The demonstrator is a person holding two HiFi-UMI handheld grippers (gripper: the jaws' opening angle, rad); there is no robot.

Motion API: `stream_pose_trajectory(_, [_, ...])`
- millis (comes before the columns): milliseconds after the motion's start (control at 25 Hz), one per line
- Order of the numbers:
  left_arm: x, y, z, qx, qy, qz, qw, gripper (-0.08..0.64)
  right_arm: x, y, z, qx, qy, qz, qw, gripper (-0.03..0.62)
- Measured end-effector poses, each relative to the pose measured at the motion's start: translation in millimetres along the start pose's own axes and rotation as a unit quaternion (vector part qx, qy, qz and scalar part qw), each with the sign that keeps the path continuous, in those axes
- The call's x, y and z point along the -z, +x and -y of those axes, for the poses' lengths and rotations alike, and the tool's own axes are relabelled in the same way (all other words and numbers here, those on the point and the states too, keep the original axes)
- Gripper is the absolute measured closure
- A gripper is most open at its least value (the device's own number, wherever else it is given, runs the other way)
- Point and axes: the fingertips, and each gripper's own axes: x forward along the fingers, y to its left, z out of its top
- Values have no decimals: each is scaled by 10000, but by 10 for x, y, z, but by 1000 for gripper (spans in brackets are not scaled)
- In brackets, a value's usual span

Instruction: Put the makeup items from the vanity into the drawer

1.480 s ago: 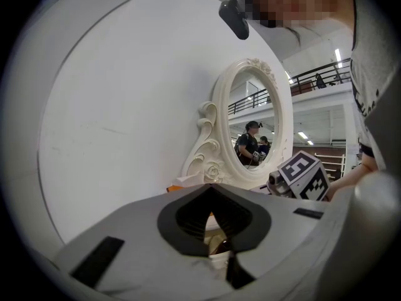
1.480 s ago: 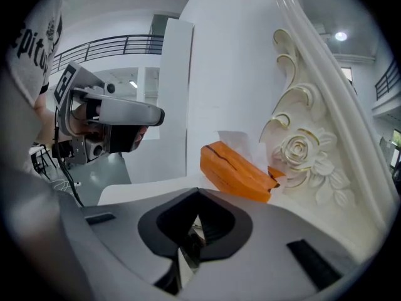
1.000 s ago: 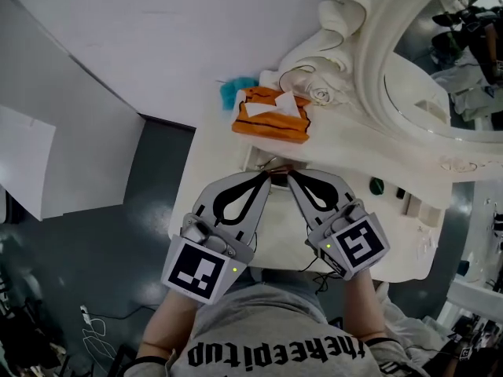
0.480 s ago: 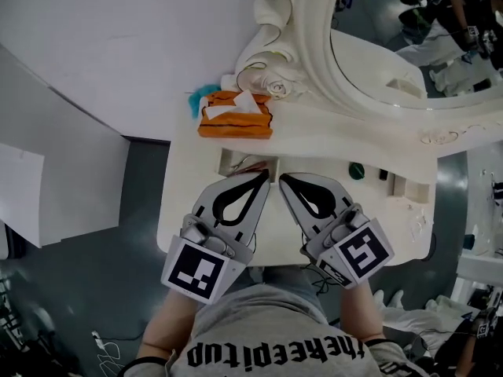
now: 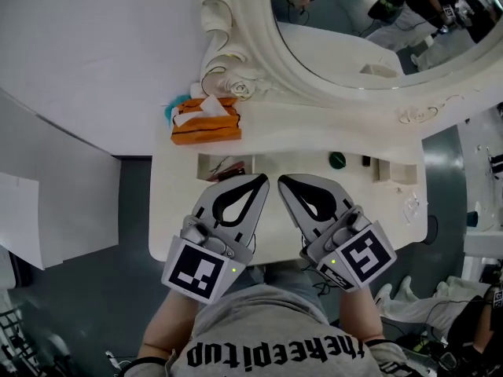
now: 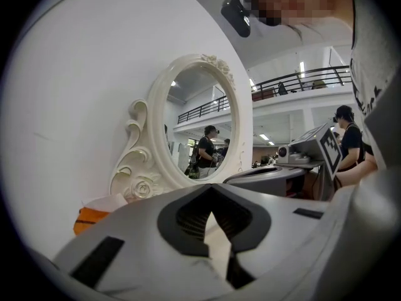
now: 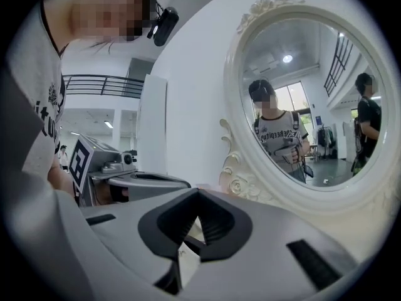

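Observation:
The white vanity top (image 5: 169, 210) lies below me. A small recess (image 5: 206, 168) at its back left holds a few thin makeup items (image 5: 226, 166). A dark green round jar (image 5: 337, 160) and a small black item (image 5: 366, 161) sit right of centre, beside another recess (image 5: 389, 170). My left gripper (image 5: 262, 179) and right gripper (image 5: 280, 181) hover side by side over the vanity's front middle, tips nearly touching, both shut and holding nothing. In the left gripper view the left gripper (image 6: 210, 190) points at the mirror (image 6: 200, 127). I see no drawer.
An orange tissue box (image 5: 206, 122) stands at the back left by the mirror's carved frame (image 5: 228, 61). The oval mirror (image 5: 377, 22) reflects people in a hall. A small clear object (image 5: 411, 204) lies near the right edge. Grey floor (image 5: 134, 210) surrounds the vanity.
The head view has swung right, so the vanity and tissue box sit further left and lower, with more mirror showing. Both grippers keep their place and stay shut.

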Motion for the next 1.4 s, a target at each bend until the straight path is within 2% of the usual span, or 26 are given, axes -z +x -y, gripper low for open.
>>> stream_pose_trajectory(480, [-87,348,527,599,191,-29,9980,528,-125,-592,273,598,69,328,9976,575])
stream_pose_trajectory(920, [-147,627,1037,1205,368,-42,9920,528,-173,-1141,465,1142,187,593,9915,575])
stream_pose_trajectory(1400, [-169,714,1361,1443,454,-51,9885,528,-190,-1491,523,1405,206,764,9869,577])
